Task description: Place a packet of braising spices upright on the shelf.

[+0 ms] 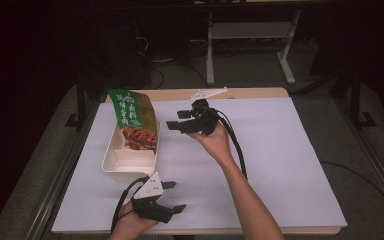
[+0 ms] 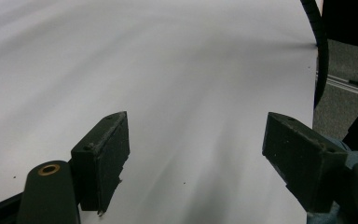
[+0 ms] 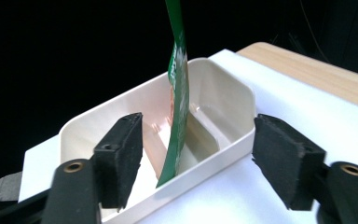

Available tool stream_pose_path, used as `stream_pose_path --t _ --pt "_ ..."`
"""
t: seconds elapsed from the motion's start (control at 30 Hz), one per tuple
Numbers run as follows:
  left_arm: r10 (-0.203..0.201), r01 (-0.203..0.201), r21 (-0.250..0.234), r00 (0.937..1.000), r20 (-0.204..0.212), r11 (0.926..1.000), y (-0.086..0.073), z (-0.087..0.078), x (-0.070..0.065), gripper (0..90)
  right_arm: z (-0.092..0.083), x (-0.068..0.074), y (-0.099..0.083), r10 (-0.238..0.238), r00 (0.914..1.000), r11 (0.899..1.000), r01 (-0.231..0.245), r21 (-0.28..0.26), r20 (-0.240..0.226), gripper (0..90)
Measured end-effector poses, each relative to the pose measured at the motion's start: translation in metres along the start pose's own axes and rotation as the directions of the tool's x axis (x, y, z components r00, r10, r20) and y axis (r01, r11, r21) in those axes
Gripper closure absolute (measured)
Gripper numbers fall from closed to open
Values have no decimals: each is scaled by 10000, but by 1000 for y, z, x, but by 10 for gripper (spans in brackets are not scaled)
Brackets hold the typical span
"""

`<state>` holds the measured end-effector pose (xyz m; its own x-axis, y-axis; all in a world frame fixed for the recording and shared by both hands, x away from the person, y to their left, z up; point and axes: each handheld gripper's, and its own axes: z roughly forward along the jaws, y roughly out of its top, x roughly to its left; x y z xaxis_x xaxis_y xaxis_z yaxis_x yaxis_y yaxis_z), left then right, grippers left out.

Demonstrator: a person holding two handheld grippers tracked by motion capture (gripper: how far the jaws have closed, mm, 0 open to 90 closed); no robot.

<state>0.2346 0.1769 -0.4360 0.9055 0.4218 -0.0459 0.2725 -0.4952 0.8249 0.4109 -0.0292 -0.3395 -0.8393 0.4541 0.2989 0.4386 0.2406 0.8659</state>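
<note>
Pouch (image 1: 134, 119), green with a food print, stands on edge in the cream tray (image 1: 111, 159) at left-centre of the white sheet (image 1: 280, 165) covering the table (image 1: 260, 93); its top leans out past the tray's far rim. Tray is divided into compartments; the pouch's lower end sits in the long one, against a divider as far as I can tell. Right gripper (image 1: 180, 121) is held just right of the pouch, jaws wide apart, empty, aimed at it. Left gripper (image 1: 171, 196) rests near the table's near edge, below the tray, jaws also wide apart and empty. Risks, as judgement: pouch is propped, not held, so a brush from a jaw could tip it flat or out over the rim; tray looks light and could slide on the sheet if pushed sideways; a pinch on the thin edge may slip. Right gripper view gives the pouch (image 3: 177, 102) edge-on, bowed, framed between the jaws, plus the tray's (image 3: 233, 140) inner dividers; high view gives the printed face and both hands' placing. Left gripper view gives bare sheet (image 2: 168, 84) and a cable (image 2: 320, 51).
</note>
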Motion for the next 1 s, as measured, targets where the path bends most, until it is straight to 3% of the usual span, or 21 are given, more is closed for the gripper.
stream_pose_path --t 0.23,0.7,1.0 --pt "-39 39 -38 10000 -20 10000 0 -1 0 222 -12 1 -6 -164 9998 9996 162 233 84 300" --pt "-65 65 -63 10000 -56 10000 0 -1 0 218 -40 -7 -20 167 9995 9994 -175 305 276 277" --pt "-52 52 -73 10000 -64 10000 0 -1 0 218 -51 -5 -27 82 9994 9992 -95 393 334 277"
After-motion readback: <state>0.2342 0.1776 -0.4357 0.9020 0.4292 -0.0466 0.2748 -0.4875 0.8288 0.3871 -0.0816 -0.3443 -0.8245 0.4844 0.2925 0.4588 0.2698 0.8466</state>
